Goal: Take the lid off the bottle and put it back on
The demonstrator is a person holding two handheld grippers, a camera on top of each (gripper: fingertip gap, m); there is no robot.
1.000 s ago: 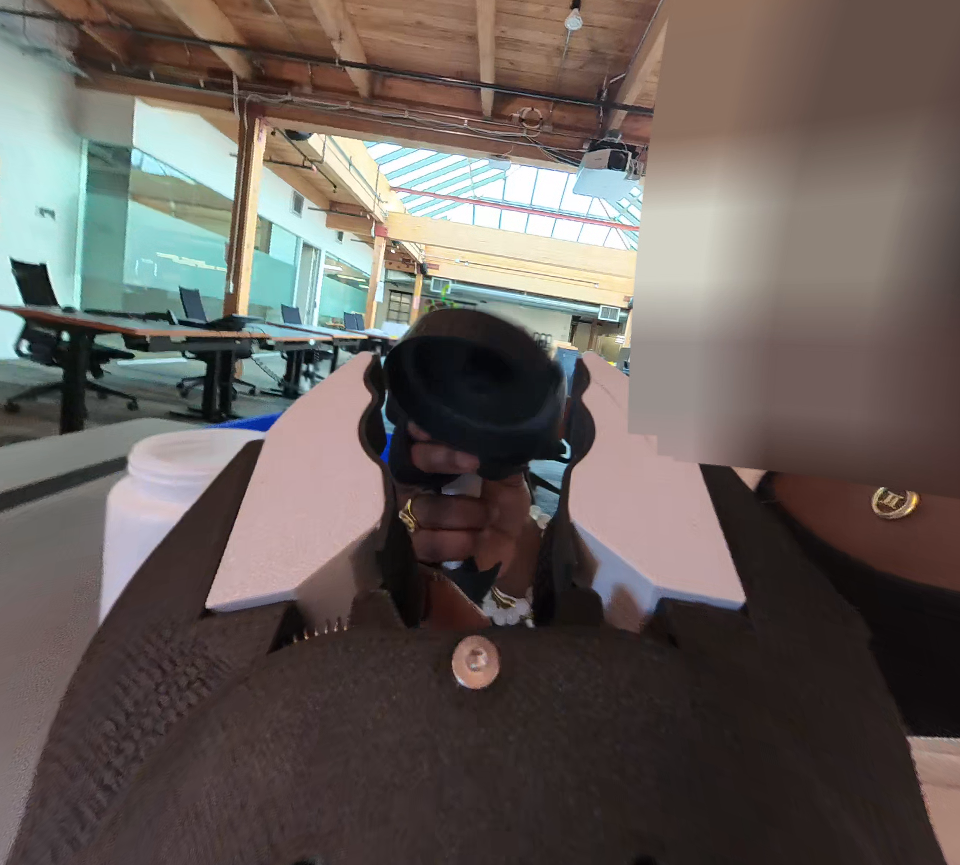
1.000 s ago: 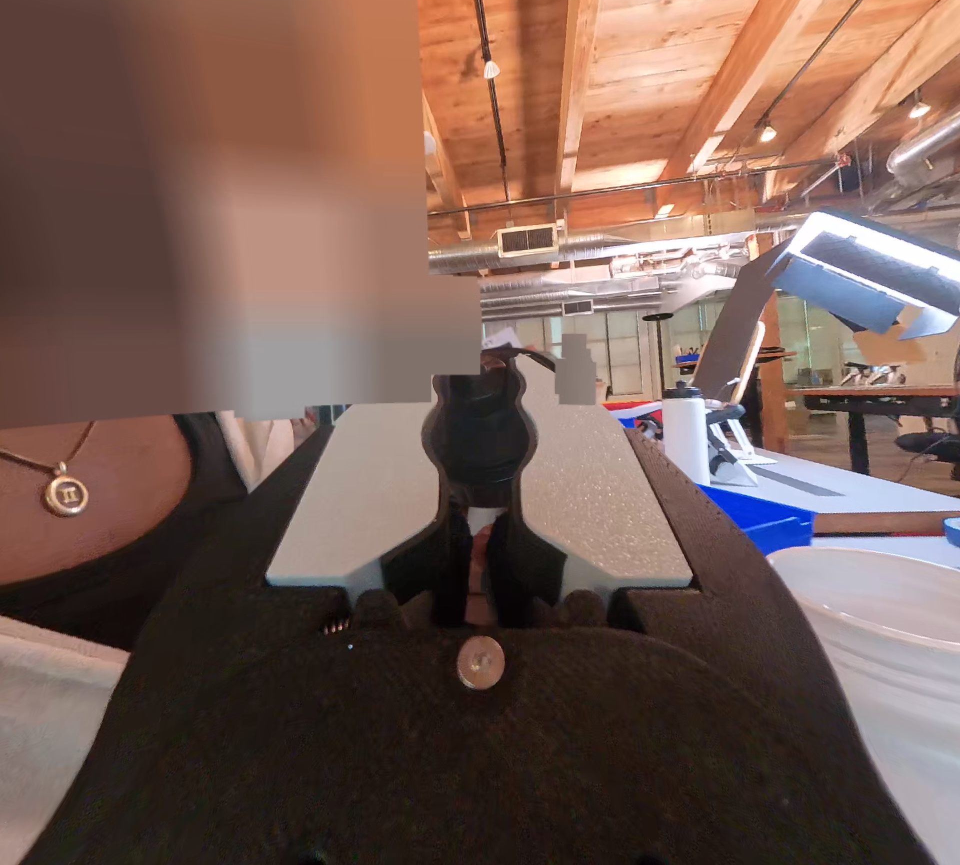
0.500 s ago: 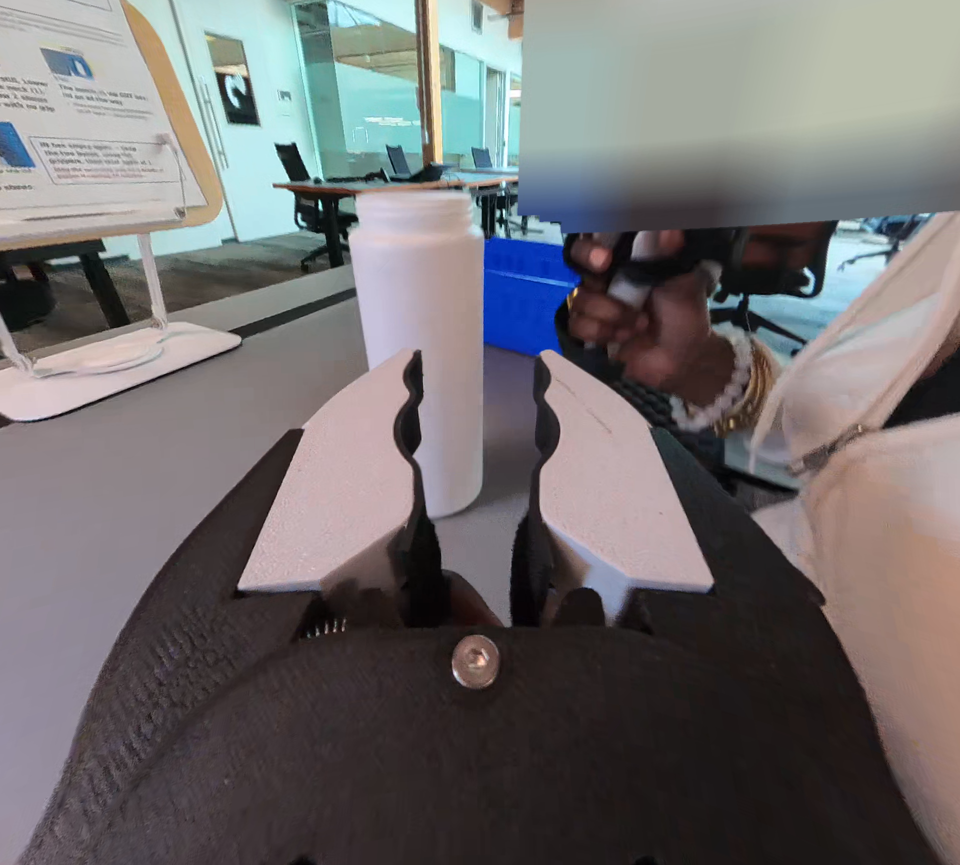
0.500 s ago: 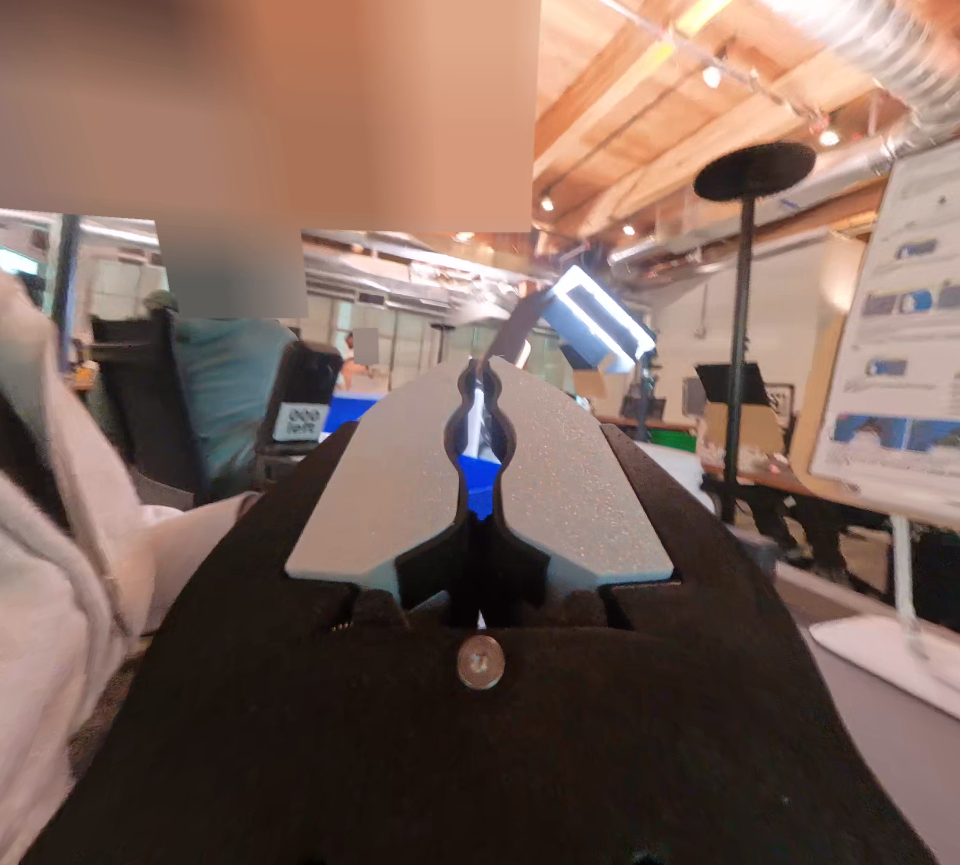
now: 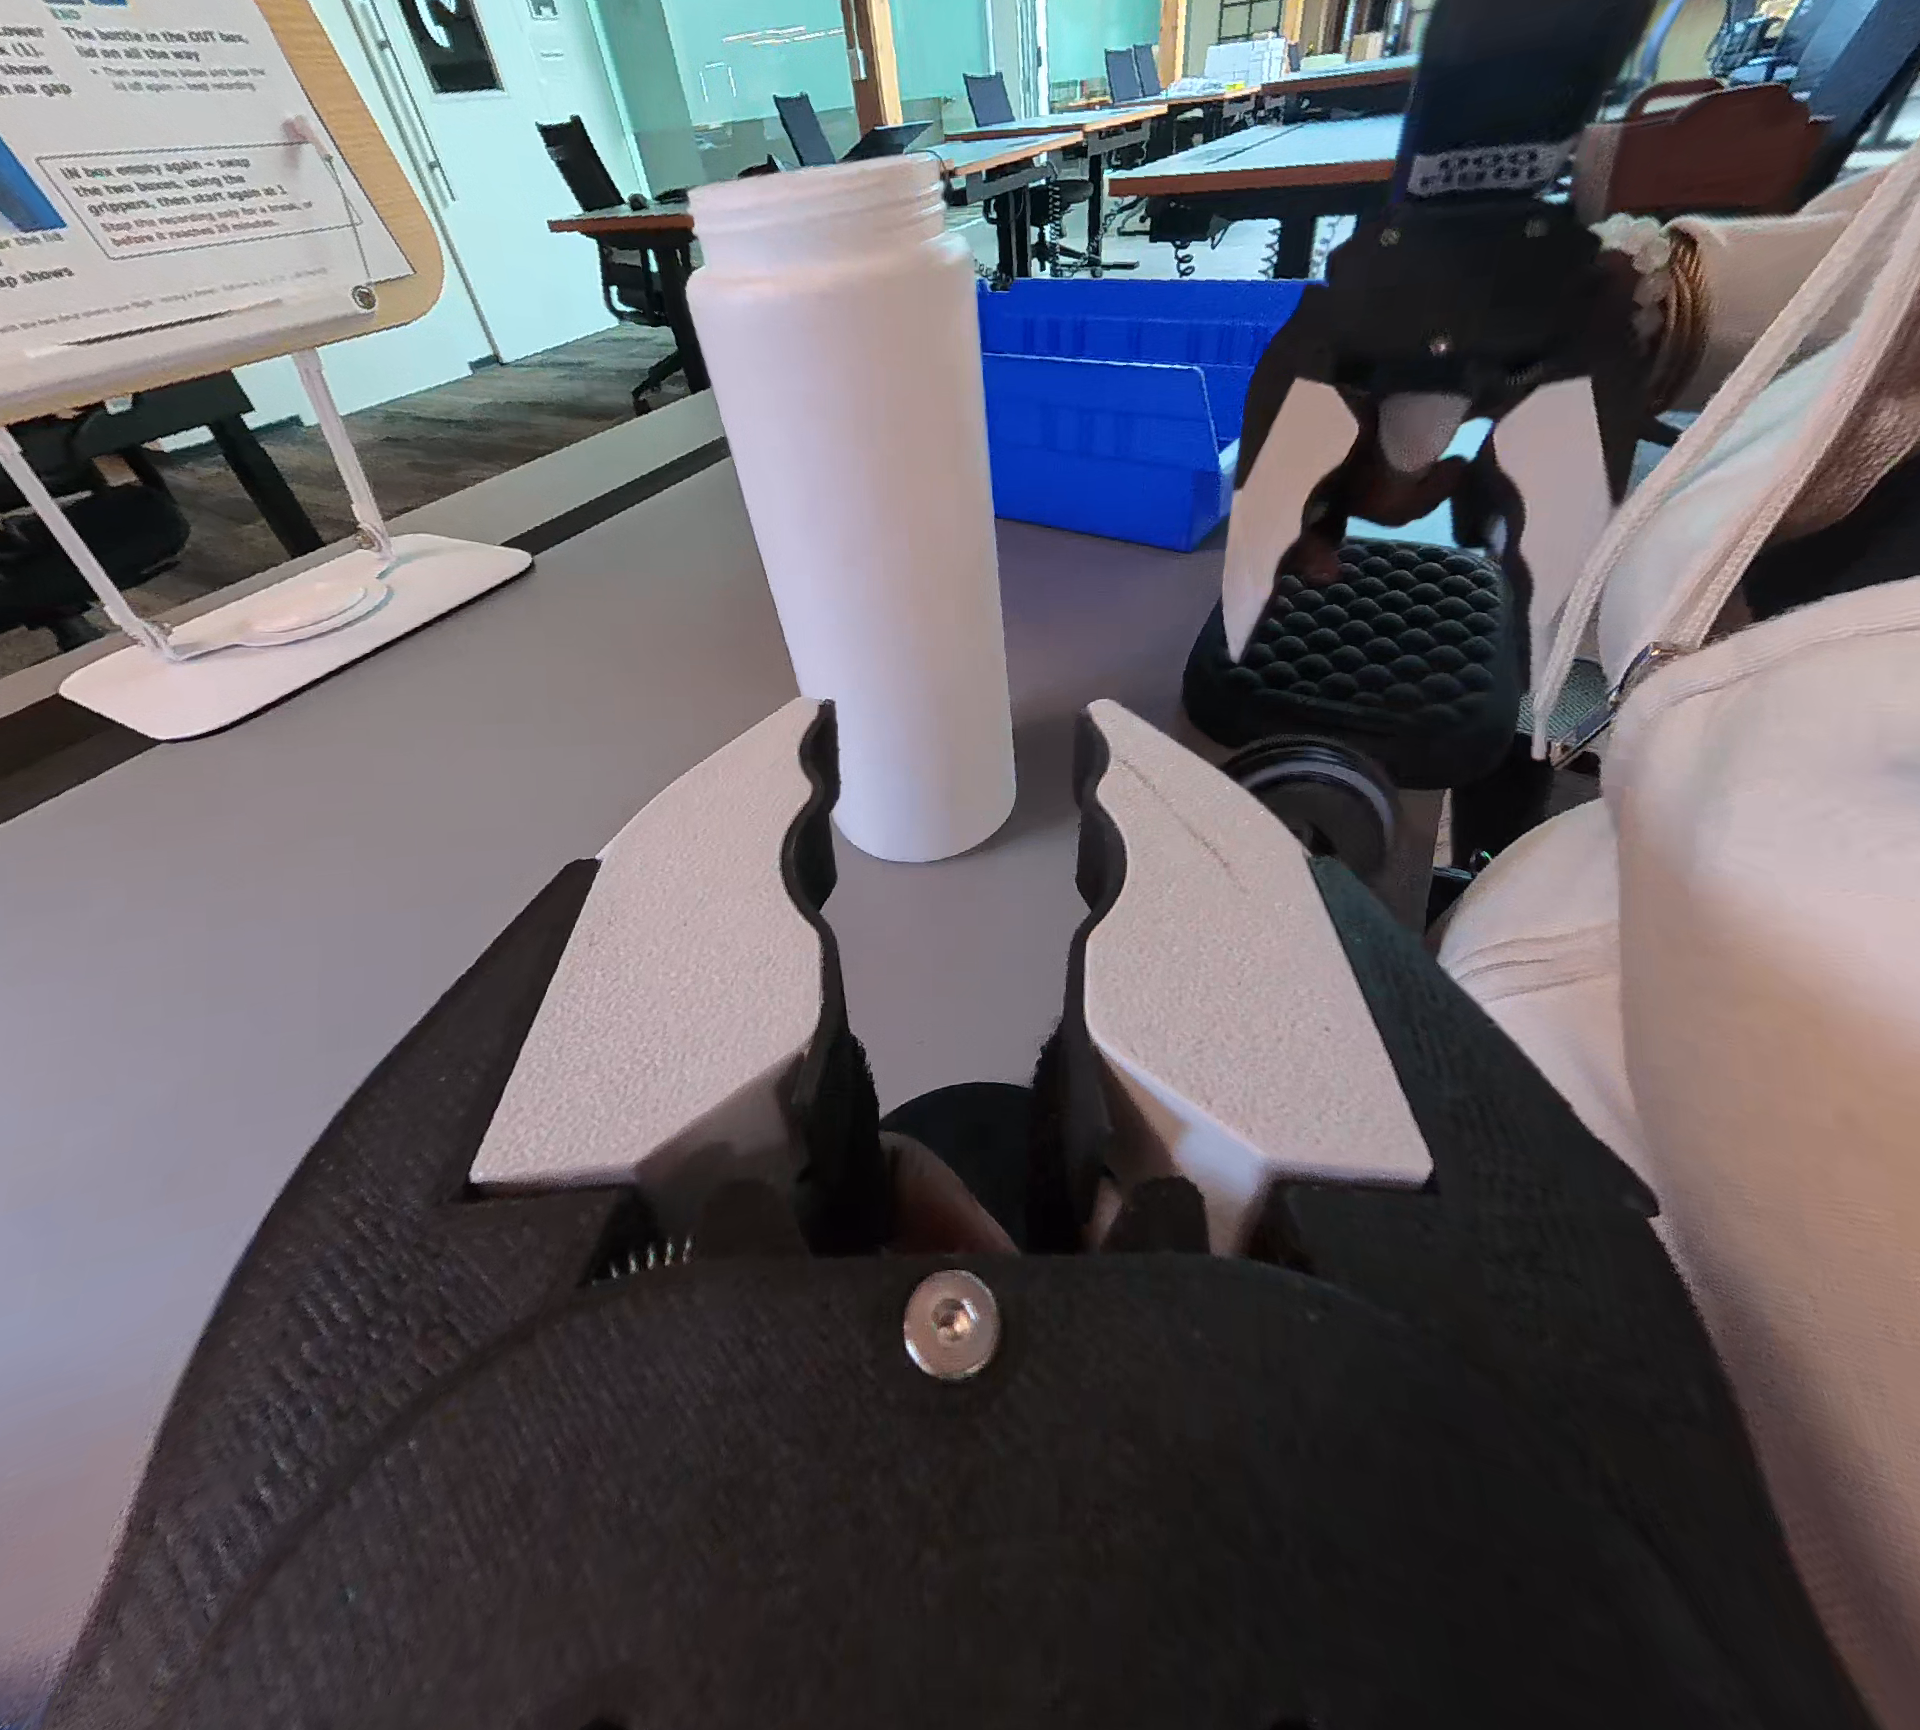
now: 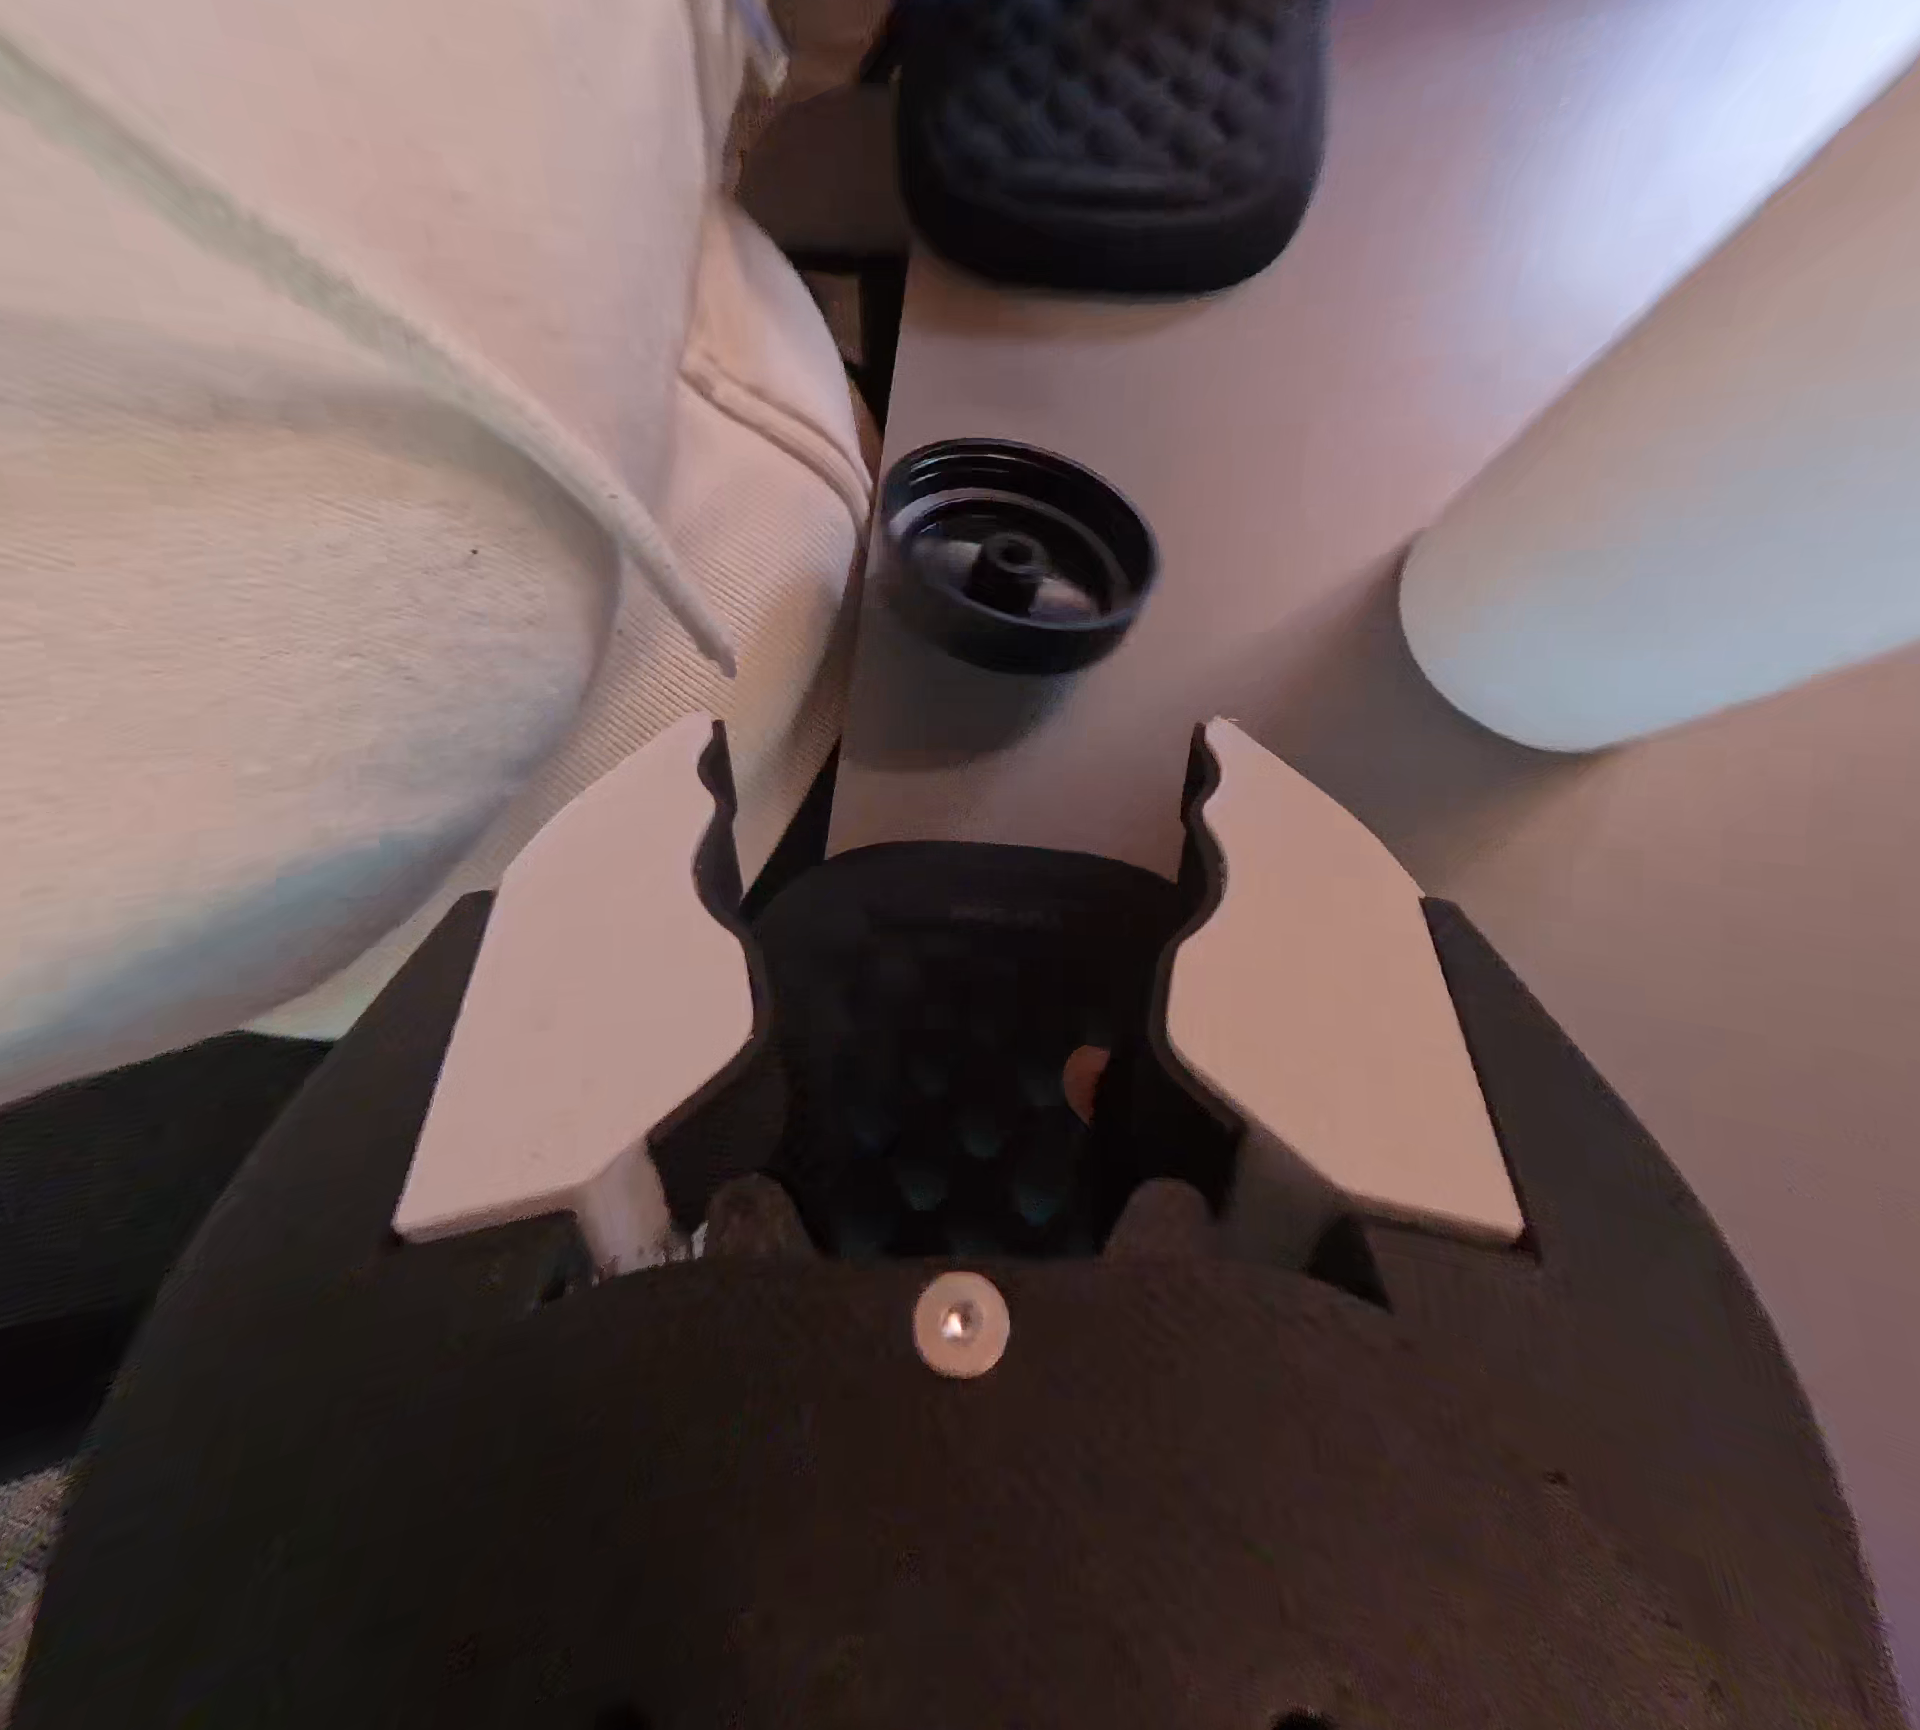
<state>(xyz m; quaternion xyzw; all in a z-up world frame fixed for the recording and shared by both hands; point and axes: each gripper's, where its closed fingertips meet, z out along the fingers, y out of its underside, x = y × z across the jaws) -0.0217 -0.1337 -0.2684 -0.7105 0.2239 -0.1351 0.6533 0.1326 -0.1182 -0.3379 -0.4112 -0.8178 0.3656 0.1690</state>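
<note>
A white bottle stands upright and lidless on the grey table; its threaded neck is bare. It also shows at the right of the right wrist view. The black lid lies upside down on the table by the near edge, and partly shows in the left wrist view. My left gripper is open and empty, just short of the bottle's base. My right gripper is open and empty, pointing down above the lid; it also shows in the left wrist view.
A blue bin stands behind the bottle. A sign on a white stand is at the far left. A black padded chair armrest sits by the table edge. The person's cream hoodie fills the near side. About 9 centimeters separates my left fingertips from the white bottle.
One second ago my left gripper held the black lid; now the lid lies on the table. Both grippers have opened wider. My right gripper has swung from pointing up to pointing down over the lid.
</note>
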